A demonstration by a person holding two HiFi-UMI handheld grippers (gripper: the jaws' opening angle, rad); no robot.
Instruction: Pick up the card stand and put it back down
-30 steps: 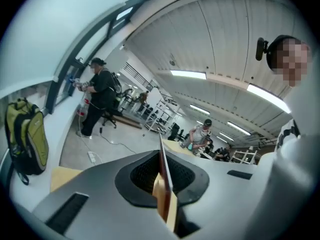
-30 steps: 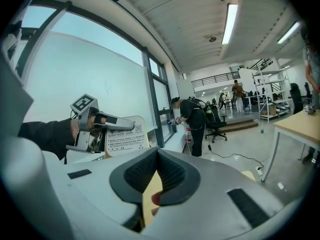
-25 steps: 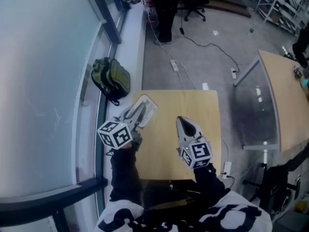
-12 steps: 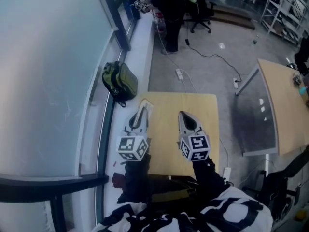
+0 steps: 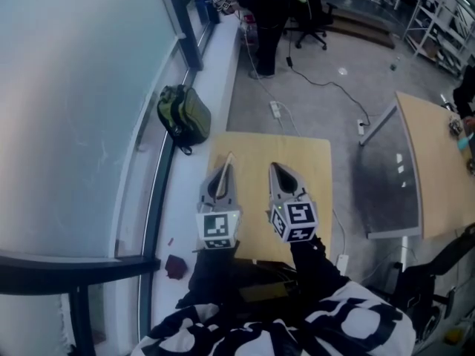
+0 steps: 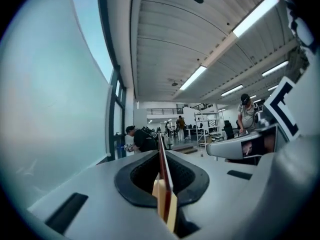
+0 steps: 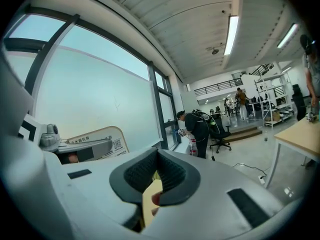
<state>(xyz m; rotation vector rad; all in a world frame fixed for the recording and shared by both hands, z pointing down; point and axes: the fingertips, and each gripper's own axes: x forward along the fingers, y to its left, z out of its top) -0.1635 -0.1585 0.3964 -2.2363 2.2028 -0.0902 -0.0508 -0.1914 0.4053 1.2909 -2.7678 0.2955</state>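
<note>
The card stand (image 5: 228, 163) is clamped in the left claw (image 5: 221, 180), whose jaws are closed flat against its two faces. In the left gripper view the stand (image 6: 163, 179) shows as a thin blade, edge-on, running straight out between the pads. From the right gripper view the same stand (image 7: 97, 136) shows its printed face, with the rounded end farthest from the person. Its long axis therefore lies along the left claw, pointing away from the person and roughly level, and the sheet stands on edge.

From the head view it hangs over the left part of the table (image 5: 312, 162), close to that table's left edge. It appears lifted clear of the top, though no view shows the gap under it. The set-down is thus a matter of going down rather than sideways: the table is below the stand, not ahead of it. I cannot tell from here which edge is the base.

The right claw (image 5: 278, 175) is just beside it on the right, over the middle of the table, jaws together on nothing. It has no part in the grip, and the left hand alone carries the stand.
</note>
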